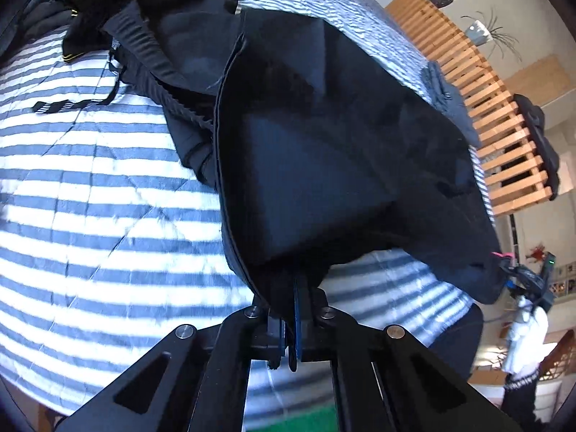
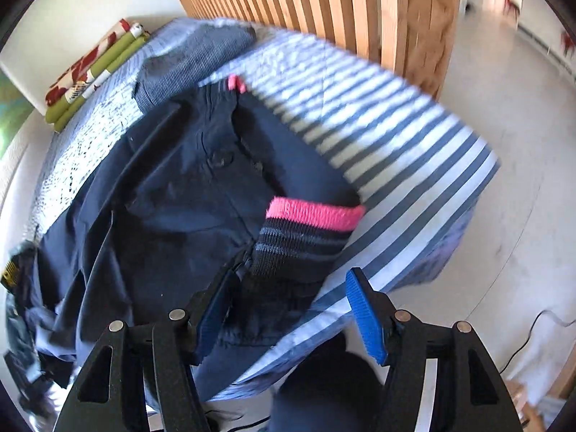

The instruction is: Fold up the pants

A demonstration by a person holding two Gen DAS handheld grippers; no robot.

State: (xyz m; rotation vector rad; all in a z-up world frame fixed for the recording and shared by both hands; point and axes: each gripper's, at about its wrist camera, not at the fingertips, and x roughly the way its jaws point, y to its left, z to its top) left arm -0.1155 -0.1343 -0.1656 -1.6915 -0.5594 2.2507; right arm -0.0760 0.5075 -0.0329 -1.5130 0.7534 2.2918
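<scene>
Left wrist view: left gripper [image 1: 288, 309] pinched tight on a dark fabric edge of the one pair of navy pants [image 1: 324, 144]. Right gripper [image 2: 295, 316] spread wide, nothing pinched, over the pink-banded cuff [image 2: 309, 230]. Pants lie at the striped bed's [image 2: 414, 165] near corner. Beyond: one grey folded garment [image 2: 194, 61], one wooden slat frame [image 2: 324, 0].

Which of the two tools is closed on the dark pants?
The left tool: it pinches the pants at their edge. The right tool stands open above them.
</scene>
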